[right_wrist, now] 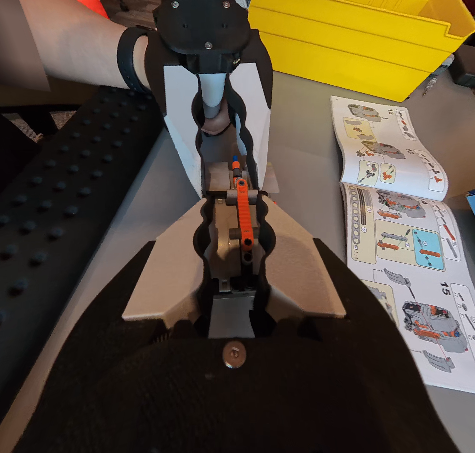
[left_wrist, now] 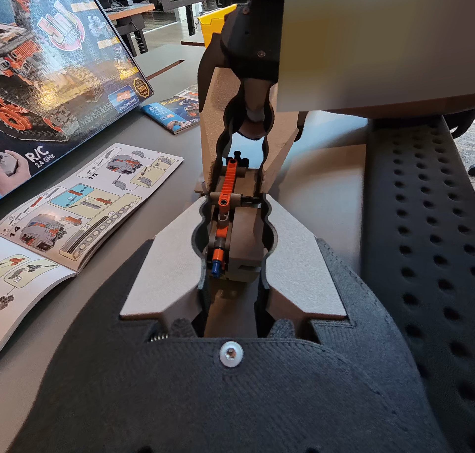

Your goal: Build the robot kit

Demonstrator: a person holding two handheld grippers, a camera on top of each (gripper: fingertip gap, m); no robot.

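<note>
1. Grips from both sides: the left hand-held gripper and the right hand-held gripper face each other tip to tip, each closed on an opposite end of a small grey and orange building-brick assembly, seemingly so neither end can twist.
2. An orange toothed plastic beam lies along the assembly's top, between the right gripper's fingers.
3. The assembly hangs just above the grey desk.
4. An open paper instruction booklet lies flat beside it, pages readable.
5. A yellow plastic bin stands at the far right, and a printed cardboard toy box leans at the far left.
</note>
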